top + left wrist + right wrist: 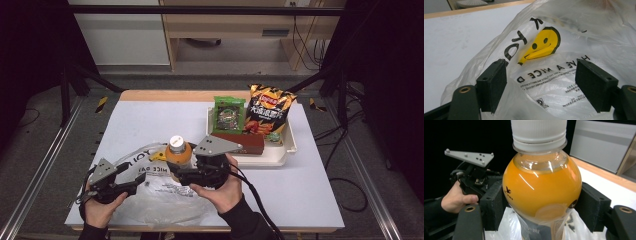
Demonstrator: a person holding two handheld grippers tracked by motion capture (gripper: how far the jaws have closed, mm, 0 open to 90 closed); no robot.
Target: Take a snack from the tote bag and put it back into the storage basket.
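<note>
An orange-juice bottle is held upright between the pads of the right gripper, just above the mouth of a translucent plastic bag at the near left of the table. In the right gripper view the bottle is seen clamped at its rounded shoulder, the pads pressing on both sides with the jaws standing wide; its lower body is already ringed by bag film.

The left gripper is held at the bag's left edge. In the left gripper view the jaws stand apart with bag film lying between them; one pad appears to touch the film, but whether the plastic is actually pinched cannot be told.

Progress is judged as partial. The bottle is in hand and partly within the bag opening, but it is not yet released. On the white tray at the far right, an orange crisp packet, a green snack packet and a dark red box are left unpacked.

Condition of the bottle: clear plastic, filled with orange liquid to the neck, white ribbed cap fitted, a small dark logo on the shoulder, a label band lower down partly hidden by film. No leak or dent is observed.

The bag bears a yellow smiley face and black lettering.
</note>
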